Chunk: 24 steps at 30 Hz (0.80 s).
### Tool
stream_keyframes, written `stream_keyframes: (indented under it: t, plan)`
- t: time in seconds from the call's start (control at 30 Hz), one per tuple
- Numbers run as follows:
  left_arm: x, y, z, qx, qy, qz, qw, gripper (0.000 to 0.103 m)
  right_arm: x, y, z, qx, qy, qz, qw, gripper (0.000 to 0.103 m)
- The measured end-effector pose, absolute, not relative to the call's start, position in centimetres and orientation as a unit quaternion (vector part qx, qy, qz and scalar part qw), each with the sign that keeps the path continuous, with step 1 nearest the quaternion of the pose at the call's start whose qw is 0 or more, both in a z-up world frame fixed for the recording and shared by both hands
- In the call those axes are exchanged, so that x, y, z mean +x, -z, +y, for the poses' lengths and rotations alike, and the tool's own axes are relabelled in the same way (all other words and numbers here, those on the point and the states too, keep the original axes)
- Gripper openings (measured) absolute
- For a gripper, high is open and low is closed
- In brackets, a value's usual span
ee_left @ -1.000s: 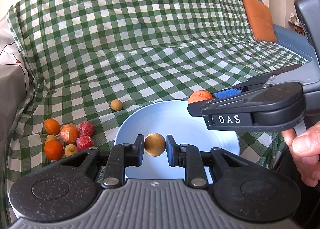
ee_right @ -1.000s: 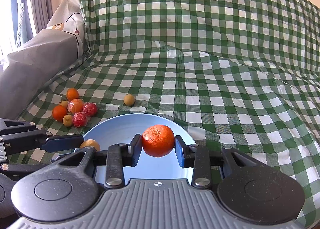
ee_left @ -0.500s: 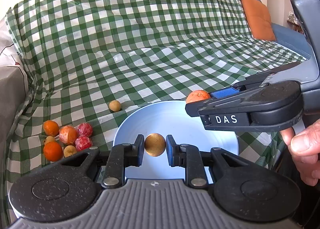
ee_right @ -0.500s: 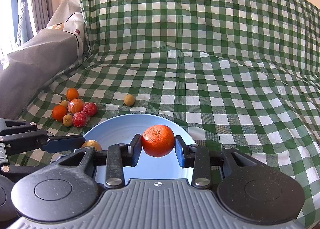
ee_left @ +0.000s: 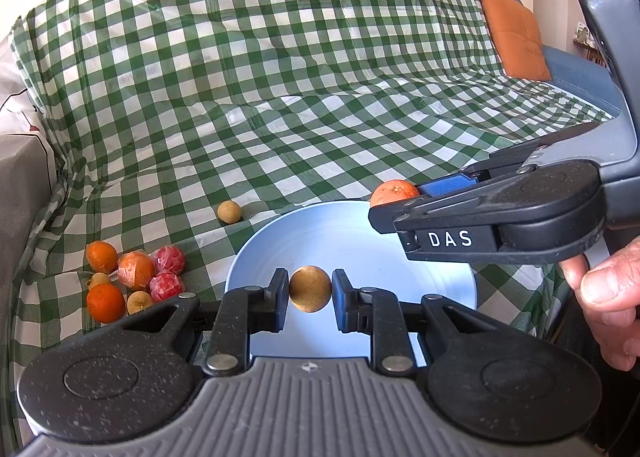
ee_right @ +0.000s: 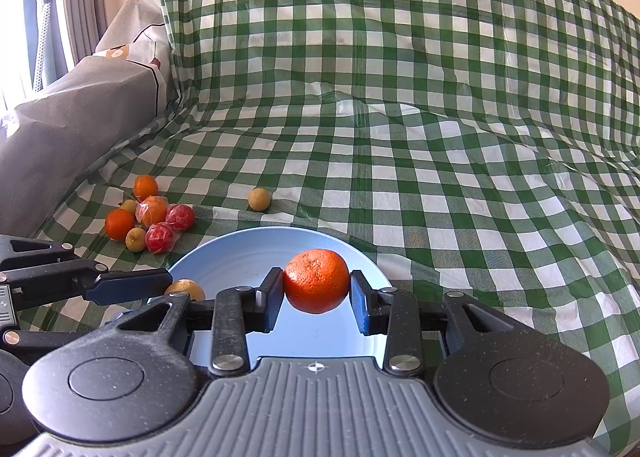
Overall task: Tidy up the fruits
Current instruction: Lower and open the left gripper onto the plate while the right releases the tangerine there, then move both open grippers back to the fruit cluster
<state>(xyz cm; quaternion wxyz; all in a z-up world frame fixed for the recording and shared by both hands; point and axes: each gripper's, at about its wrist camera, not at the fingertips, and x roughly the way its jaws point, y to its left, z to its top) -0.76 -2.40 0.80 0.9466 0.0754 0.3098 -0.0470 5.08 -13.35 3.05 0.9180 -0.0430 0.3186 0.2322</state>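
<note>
Right, the left tool (ee_left: 310, 294) is clamped on a small round tan-brown fruit (ee_left: 310, 294), held over the pale blue round plate (ee_left: 320, 233). The right tool (ee_right: 316, 291) grips a dimpled orange mandarin (ee_right: 316, 281) over the same plate (ee_right: 240, 253), and both tools crowd in side by side. The plate looks bare, so by my reckoning nothing is sorted yet; these two would be the first in. Left to collect: a loose tan fruit (ee_left: 229, 212) just beyond the rim, and a huddle of orange, red-wrapped and tan fruits (ee_left: 132, 281) off to the left. All of it lies on a green-and-white checked cloth (ee_right: 400, 137) draped over a sofa; an orange cushion (ee_left: 514, 33) sits far right, a grey sheet (ee_right: 72, 117) and curtained window on the left.
</note>
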Motion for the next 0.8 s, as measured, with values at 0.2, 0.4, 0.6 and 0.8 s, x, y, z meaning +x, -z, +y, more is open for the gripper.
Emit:
stream_keyframes:
  t: [0.2,0.4,0.6,0.8]
  plan:
    - [-0.9,-1.0,-2.3,0.067,0.051,0.306,0.948,0.031,5.1,-2.9,-13.3,-0.045,-0.229,0.322,0.918,0.041]
    - [-0.6,-1.0,-2.0,0.07,0.044,0.305,0.949,0.033,5.2,-3.1,-13.6,-0.042,-0.219,0.315,0.922,0.062]
    - [-0.4,-1.3,-1.1,0.07,0.028,0.296,0.952,0.033,5.2,-3.1,-13.6,-0.043,-0.218,0.314,0.923,0.063]
    - [-0.3,-2.7,1.7,0.022,-0.005,0.295,0.955,0.024,5.2,-3.3,-13.5,-0.035,-0.217,0.312,0.924,0.063]
